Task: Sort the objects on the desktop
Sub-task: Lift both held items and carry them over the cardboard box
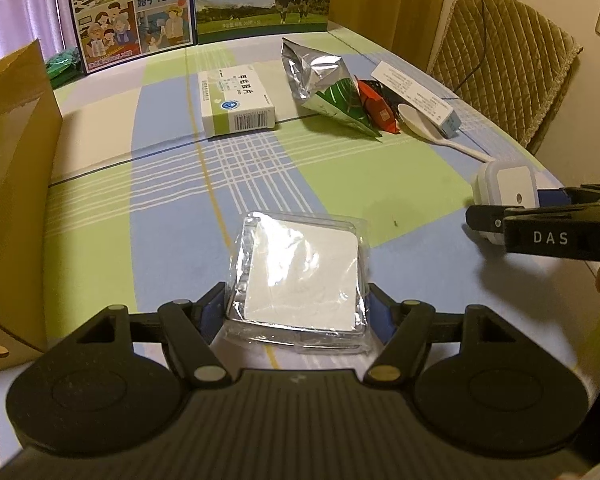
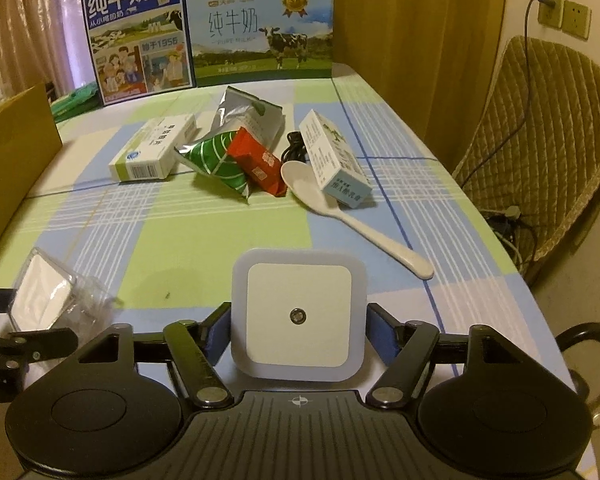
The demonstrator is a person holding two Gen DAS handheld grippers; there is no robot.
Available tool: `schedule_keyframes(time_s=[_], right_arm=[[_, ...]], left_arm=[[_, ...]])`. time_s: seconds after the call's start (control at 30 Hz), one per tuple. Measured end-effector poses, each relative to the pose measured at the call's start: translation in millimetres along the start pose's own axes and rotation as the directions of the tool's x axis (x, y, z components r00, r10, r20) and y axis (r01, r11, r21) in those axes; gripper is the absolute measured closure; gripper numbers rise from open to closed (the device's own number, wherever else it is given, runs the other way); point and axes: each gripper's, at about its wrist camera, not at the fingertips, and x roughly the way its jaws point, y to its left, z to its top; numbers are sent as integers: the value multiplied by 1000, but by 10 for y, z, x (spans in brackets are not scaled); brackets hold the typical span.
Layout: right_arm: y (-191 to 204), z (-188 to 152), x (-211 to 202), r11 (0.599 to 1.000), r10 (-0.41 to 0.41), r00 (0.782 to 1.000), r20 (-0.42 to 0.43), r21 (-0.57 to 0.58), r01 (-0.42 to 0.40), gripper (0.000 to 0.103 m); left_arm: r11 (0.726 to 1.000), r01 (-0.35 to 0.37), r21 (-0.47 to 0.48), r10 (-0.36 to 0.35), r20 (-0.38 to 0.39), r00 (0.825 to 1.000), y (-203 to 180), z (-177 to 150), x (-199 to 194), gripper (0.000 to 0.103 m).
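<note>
Both tools are busy at the near edge of the checked tabletop point(image 2: 220, 240). The left tool point(image 1: 298, 308) is clamped on a clear plastic case point(image 1: 300, 276) with a white card inside, its 2 blue-padded fingers pressing the case's sides. The right tool point(image 2: 298, 328) grips a square white night light point(image 2: 299, 316) the same way, face up. Farther back lie a green-and-white medicine box point(image 2: 152, 152), a silver foil pouch point(image 2: 248, 116), a green packet point(image 2: 220, 164), a red packet point(image 2: 258, 166), a white spoon point(image 2: 340, 212) and a tall light-blue carton point(image 2: 334, 158) lying on its side, touching the spoon. 2 milk boxes point(image 2: 140, 40) stand at the far edge.
</note>
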Motion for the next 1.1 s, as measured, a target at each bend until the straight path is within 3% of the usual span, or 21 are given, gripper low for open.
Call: schedule_keyframes(time_s=[0.27, 0.6, 0.87, 1.1], right_arm=[[12, -7, -54, 1000, 4, 1000, 21, 2, -4, 41], [154, 47, -361, 999, 38, 998, 46, 16, -39, 41], [569, 344, -724, 993, 120, 988, 101, -23, -118, 41], [1154, 680, -994, 971, 224, 962, 158, -122, -206, 41]], left_arm=[[1000, -19, 20, 19, -3, 1000, -38, 7, -11, 38], [999, -42, -9, 43, 47, 998, 25, 73, -398, 38], [995, -80, -62, 87, 118, 989, 235, 194, -915, 38], [983, -144, -116, 164, 191, 968, 634, 282, -1445, 38]])
